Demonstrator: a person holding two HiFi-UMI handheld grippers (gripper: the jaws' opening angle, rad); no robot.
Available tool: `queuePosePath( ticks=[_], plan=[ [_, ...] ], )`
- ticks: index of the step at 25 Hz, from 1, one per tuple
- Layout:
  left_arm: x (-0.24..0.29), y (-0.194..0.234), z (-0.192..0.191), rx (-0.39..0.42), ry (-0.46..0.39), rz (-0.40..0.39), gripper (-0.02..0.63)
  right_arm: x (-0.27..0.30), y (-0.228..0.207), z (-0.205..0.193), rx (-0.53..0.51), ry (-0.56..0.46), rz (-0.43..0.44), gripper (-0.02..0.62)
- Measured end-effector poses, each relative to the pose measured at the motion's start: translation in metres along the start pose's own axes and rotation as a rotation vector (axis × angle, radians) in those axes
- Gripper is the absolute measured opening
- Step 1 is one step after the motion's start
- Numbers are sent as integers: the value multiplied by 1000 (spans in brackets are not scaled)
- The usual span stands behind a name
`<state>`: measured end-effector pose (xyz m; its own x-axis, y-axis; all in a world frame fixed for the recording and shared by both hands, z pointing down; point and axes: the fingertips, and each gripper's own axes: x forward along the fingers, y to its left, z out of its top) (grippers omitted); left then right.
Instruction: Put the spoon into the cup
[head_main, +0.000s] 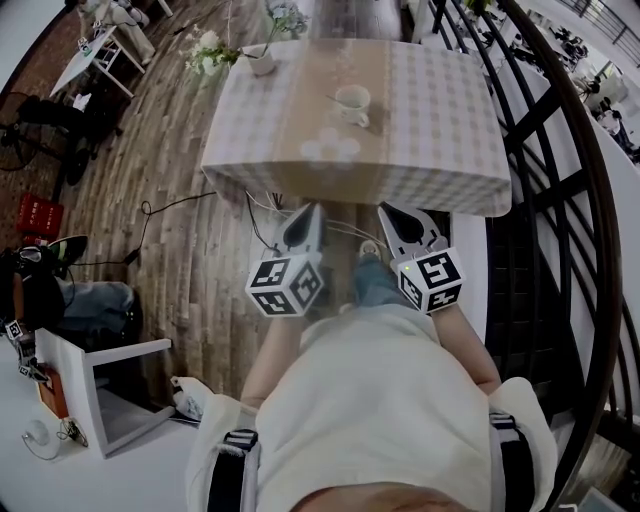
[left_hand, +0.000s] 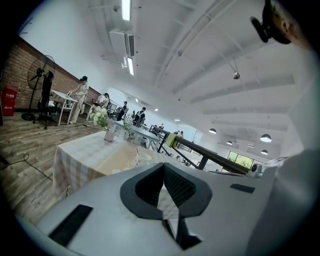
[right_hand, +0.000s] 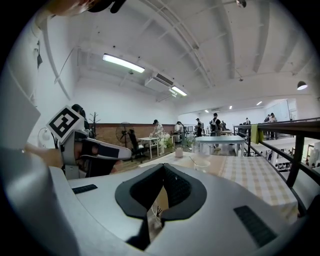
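Checked-cloth table (head_main: 440, 130) well ahead | white cup (head_main: 353, 101) on it; spoon (head_main: 333, 98) handle leans out of cup, likely already placed | left gripper (head_main: 310, 212), right gripper (head_main: 388, 212) jaws closed, empty; nothing to carry, so held short of table

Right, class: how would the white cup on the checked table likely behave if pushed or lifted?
The cup looks like small glazed ceramic, so it is probably light, smooth and breakable. It looks low and wide, so it should slide on the tablecloth rather than tip.
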<state>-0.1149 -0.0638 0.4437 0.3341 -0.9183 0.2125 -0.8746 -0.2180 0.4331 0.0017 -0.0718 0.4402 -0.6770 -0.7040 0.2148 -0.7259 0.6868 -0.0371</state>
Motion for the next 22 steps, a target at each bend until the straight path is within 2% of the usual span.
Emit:
queuePosePath(
  ticks=[10,22],
  plan=[
    [-6,-7,-4,8,-3,-7,5,-9,4,-1,12,-12,5,0],
    [-9,-4,-6,6,-2,1,5,-7,15,-1,-33,-8,32,0]
  ],
)
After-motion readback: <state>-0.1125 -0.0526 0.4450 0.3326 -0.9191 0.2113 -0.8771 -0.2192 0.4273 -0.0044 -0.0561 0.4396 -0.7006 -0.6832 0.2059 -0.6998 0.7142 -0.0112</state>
